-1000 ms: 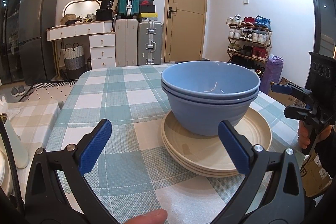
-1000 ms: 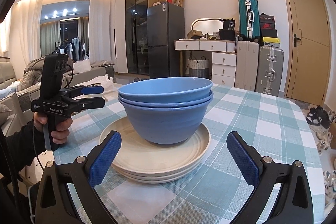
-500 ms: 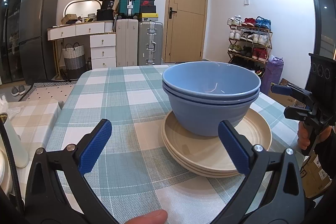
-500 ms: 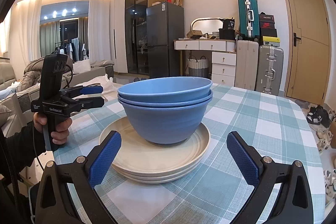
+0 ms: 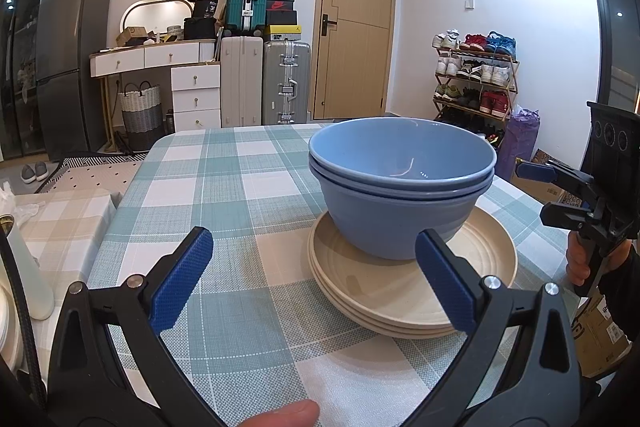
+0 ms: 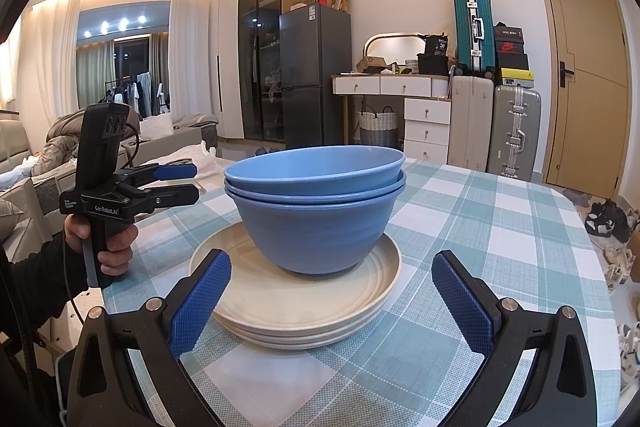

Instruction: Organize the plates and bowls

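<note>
Covering the table, a teal-checked cloth (image 5: 224, 179); suitcases (image 5: 266, 83) by the door (image 5: 356, 27); both tongs (image 5: 314, 283) (image 6: 332, 301) spread, empty.

Blue bowls (image 5: 400, 195) stacked on cream plates (image 5: 412, 291); jaws apart.

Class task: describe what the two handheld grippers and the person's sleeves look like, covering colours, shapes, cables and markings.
Both grippers are black plastic frames with silver rivets and ridged blue pads on two fingers. The left gripper has a pistol handle, white lettering, a tall black top block with three round openings, and a thin black cable. The right gripper matches. Both sleeves are dark.
</note>
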### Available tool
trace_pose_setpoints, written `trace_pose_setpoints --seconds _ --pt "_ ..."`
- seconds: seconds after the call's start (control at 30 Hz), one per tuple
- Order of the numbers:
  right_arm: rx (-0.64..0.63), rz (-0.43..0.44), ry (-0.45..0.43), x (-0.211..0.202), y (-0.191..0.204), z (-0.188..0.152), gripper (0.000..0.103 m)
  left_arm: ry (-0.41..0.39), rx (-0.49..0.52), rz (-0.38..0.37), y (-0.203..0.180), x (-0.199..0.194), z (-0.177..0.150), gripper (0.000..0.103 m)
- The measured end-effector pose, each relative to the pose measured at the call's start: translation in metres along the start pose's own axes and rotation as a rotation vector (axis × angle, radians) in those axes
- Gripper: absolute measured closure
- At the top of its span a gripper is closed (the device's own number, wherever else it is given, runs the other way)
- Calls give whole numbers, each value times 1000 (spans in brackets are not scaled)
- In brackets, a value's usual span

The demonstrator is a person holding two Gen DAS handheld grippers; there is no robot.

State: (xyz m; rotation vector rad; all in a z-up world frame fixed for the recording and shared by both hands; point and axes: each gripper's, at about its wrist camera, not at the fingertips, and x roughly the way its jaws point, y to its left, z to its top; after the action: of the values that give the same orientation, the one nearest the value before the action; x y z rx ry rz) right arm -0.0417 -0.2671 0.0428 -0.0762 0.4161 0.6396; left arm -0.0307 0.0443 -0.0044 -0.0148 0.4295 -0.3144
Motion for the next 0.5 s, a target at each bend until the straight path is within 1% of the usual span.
trace_pose_setpoints --seconds 0.5 --pt "0 1 0 0 0 1 1 -1 -1 0 0 0 0 2"
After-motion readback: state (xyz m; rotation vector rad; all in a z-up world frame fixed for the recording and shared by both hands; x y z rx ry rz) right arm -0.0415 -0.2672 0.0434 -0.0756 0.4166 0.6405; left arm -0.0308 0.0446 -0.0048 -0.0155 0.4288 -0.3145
